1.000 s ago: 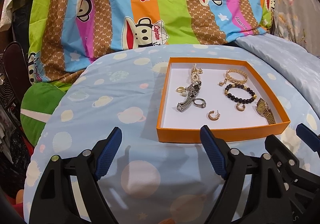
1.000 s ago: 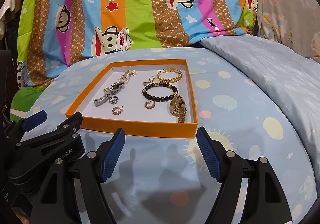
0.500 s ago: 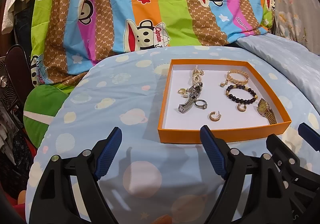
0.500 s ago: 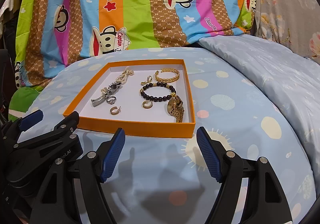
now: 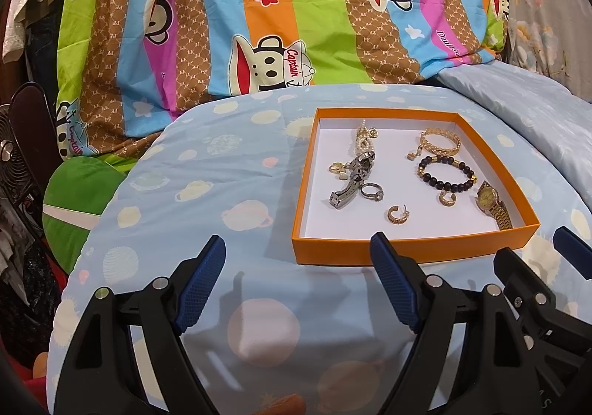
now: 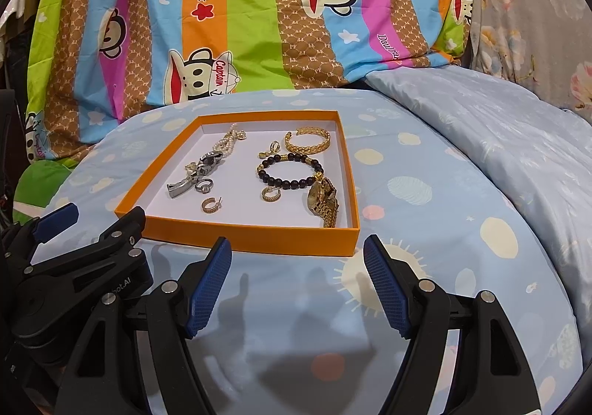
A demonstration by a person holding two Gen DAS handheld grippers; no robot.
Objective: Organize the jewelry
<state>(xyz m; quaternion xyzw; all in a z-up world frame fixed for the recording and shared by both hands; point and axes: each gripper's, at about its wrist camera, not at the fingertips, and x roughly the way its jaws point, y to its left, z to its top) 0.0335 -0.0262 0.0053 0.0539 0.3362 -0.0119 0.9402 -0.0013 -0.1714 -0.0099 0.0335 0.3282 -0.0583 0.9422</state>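
Both claws [image 5: 296, 248] [image 6: 298, 248] are black plastic with ribbed blue pads and silver screws.

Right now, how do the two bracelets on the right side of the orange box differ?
The gold bracelet is a rigid open cuff with a braided pattern; the bead bracelet is a closed loop of dark round beads with a few gold ones. The gold bracelet lies nearer the far wall, the bead bracelet nearer the watch. Both lie flat in the orange box.

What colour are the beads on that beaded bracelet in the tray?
Dark, nearly black beads with a few gold ones on the beaded bracelet; right wrist view shows it best.
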